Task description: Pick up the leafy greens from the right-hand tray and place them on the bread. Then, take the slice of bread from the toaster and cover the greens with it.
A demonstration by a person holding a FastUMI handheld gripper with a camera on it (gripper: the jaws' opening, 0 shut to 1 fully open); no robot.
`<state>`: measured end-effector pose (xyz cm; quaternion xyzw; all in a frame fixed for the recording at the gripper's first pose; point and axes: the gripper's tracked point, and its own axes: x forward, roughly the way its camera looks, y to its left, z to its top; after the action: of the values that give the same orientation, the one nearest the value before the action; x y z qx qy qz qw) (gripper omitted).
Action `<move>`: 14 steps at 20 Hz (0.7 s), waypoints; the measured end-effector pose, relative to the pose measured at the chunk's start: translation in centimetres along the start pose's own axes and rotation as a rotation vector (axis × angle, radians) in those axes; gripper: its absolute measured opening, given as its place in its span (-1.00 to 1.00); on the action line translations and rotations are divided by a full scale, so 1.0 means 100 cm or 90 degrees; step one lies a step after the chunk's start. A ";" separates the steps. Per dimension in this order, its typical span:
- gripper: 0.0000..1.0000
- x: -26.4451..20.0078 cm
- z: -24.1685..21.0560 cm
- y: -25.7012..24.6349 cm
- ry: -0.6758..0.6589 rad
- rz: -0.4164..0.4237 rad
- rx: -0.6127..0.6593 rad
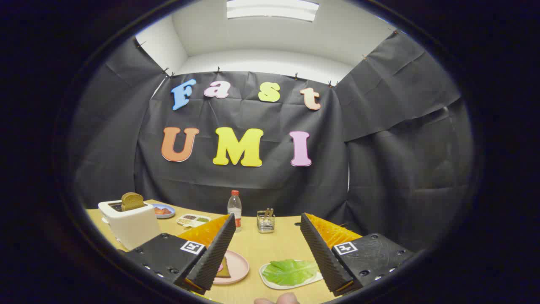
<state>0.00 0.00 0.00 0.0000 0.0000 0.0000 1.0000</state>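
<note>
Lit evenly from a ceiling light panel point(272, 9) overhead, slightly overexposed. Bright white upper walls, dim black cloth below. Soft, weak shadows on the tabletop point(270, 249). Strong fisheye bending toward the rim, darkening there. Sharp in the middle, a little blurred at the near edge.

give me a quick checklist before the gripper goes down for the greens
1. Gripper fingers open and holding nothing: ok.
2. Leafy greens lie on the white tray, between the fingers, near the right one: ok.
3. Bread sits on the pink plate, partly behind the left finger: ok, but its top cannot be judged.
4. Second bread slice stands up out of the toaster: ok.
5. Bottle and wire holder stand well beyond the fingers: ok.
6. Fingertips of a person's hand show close to the tray: cannot tell if they are in the way.
</note>
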 end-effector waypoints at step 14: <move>0.90 0.004 -0.003 0.005 0.009 0.009 0.008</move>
<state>0.36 0.52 -0.34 0.0060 0.0071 0.0074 0.9999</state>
